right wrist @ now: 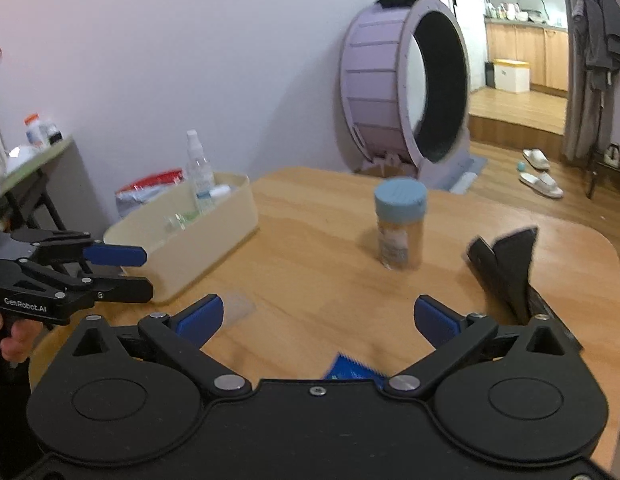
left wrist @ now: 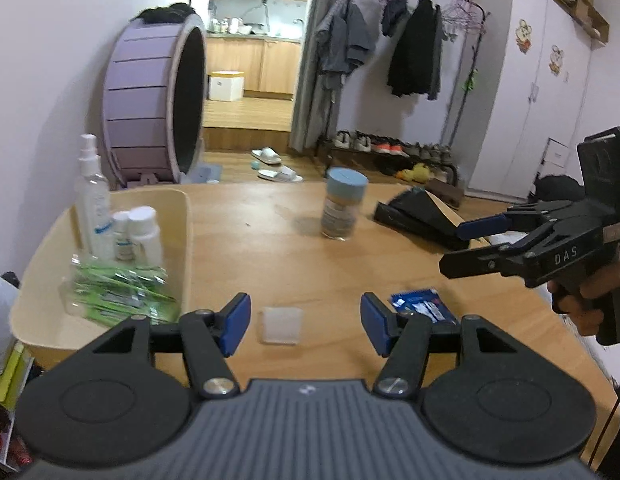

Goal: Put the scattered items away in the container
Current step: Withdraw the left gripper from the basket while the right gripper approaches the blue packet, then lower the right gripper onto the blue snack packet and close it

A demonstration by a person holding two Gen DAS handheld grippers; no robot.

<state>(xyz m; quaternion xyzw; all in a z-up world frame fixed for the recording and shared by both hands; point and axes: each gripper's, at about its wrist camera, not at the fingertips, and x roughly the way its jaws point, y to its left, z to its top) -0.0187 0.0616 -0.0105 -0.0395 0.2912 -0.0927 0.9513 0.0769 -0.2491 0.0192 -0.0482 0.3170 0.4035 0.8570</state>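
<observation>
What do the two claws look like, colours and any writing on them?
Both are matte black linkage frames with silver screws, round side discs and blue pads on the fingertips. The left claw reads "GenRobot.AI" on its side, seen from the right wrist view. The right claw reads "DAS". Bare hands grip black pistol handles.

The blue packet (right wrist: 351,370) is mostly hidden behind the right gripper's body in the right wrist view. The jar (right wrist: 399,224) label is too blurred to read. The black stand (right wrist: 509,272) is smeared.
</observation>
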